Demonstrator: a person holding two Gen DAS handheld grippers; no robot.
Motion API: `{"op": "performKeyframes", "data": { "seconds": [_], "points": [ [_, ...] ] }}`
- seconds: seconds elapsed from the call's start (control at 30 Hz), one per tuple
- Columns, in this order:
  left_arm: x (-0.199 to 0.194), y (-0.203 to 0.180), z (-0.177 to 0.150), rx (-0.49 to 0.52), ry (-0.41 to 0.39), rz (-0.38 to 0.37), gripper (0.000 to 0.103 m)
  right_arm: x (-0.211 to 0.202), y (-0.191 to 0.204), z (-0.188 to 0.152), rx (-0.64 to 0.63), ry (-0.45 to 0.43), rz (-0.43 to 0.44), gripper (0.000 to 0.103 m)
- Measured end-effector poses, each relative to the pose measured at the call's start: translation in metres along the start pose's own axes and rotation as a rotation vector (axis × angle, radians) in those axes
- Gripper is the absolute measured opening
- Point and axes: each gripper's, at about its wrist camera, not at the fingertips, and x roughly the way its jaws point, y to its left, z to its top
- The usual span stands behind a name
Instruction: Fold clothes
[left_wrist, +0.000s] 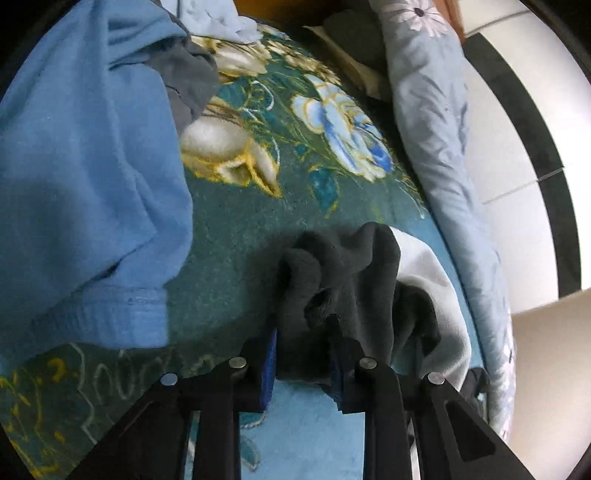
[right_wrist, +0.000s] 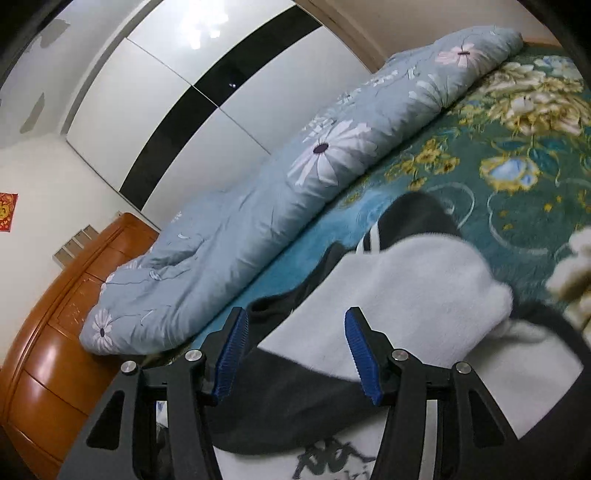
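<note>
We read no text clearly. The garment (right_wrist: 406, 295) bears a dark printed graphic (right_wrist: 332, 459), illegible; the red wall sign (right_wrist: 7, 212) carries gold marks too small.

Teal floral blanket (left_wrist: 236, 236), blue shirt (left_wrist: 85, 177), black-and-white garment (right_wrist: 413, 295)

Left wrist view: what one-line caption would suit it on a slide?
Left tool pinches a bunched dark fleece garment on a floral teal blanket, blue shirt alongside.
</note>
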Motion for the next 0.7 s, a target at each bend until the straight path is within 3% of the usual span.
{"op": "performKeyframes", "data": {
  "seconds": [0.1, 0.23, 0.33, 0.47, 0.57, 0.63, 0.7],
  "points": [
    [-0.034, -0.042, 0.022, 0.128, -0.131, 0.077, 0.022, -0.012, -0.006, 0.011, 0.002, -0.042, 0.014, 0.056],
    [-0.114, -0.128, 0.046, 0.314, -0.326, 0.049, 0.022, -0.023, -0.01, 0.024, -0.01, -0.084, 0.025, 0.056],
    [-0.156, -0.19, 0.036, 0.437, -0.396, 0.002, 0.022, -0.023, -0.012, 0.029, -0.013, -0.077, 0.032, 0.056],
    [-0.16, -0.257, -0.01, 0.572, -0.376, -0.076, 0.022, -0.019, -0.023, 0.033, 0.014, -0.034, 0.044, 0.056],
    [-0.143, -0.298, -0.061, 0.656, -0.305, -0.147, 0.021, -0.024, -0.035, 0.041, 0.039, -0.037, 0.034, 0.056],
    [-0.13, -0.323, -0.096, 0.699, -0.229, -0.217, 0.002, -0.031, -0.043, 0.046, 0.053, -0.054, 0.024, 0.056],
    [-0.117, -0.35, -0.133, 0.761, -0.148, -0.284, 0.002, -0.04, -0.053, 0.053, 0.068, -0.082, 0.006, 0.056]
  ]
}}
